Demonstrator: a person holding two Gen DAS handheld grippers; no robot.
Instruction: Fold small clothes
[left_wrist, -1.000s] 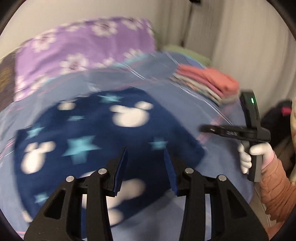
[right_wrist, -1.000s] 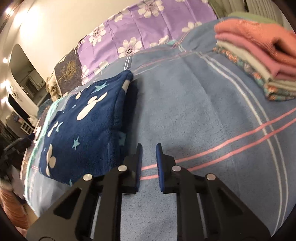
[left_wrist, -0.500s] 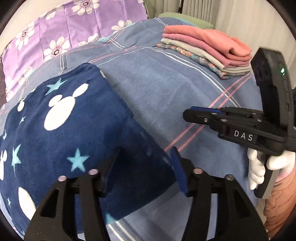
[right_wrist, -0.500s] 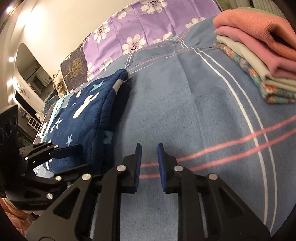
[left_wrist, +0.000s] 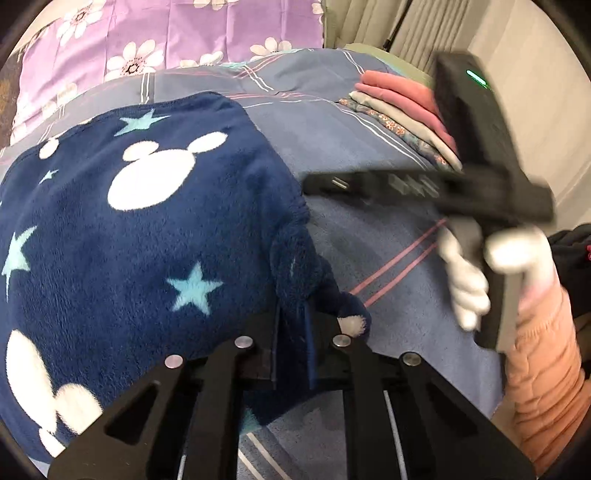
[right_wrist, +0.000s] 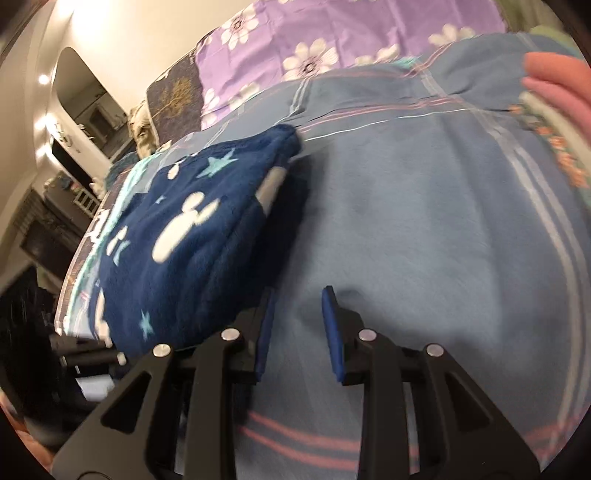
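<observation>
A folded navy fleece garment (left_wrist: 147, 229) with white mouse heads and light blue stars lies on the blue striped blanket (left_wrist: 369, 236). My left gripper (left_wrist: 293, 325) is shut on the garment's near right corner. In the right wrist view the garment (right_wrist: 192, 236) lies at the left. My right gripper (right_wrist: 297, 314) is open just above the blanket (right_wrist: 424, 221), its left finger at the garment's near edge. The right gripper also shows in the left wrist view (left_wrist: 310, 184), blurred, beside the garment's right edge.
A stack of folded pink, grey and floral clothes (left_wrist: 399, 107) sits at the back right of the bed. A purple flowered pillow (left_wrist: 155, 40) lies at the head. Curtains (left_wrist: 424, 33) hang behind. A room with lamps (right_wrist: 55, 122) shows left.
My left gripper has closed on the garment's near right corner. My right gripper has opened and moved left to the garment's edge.
</observation>
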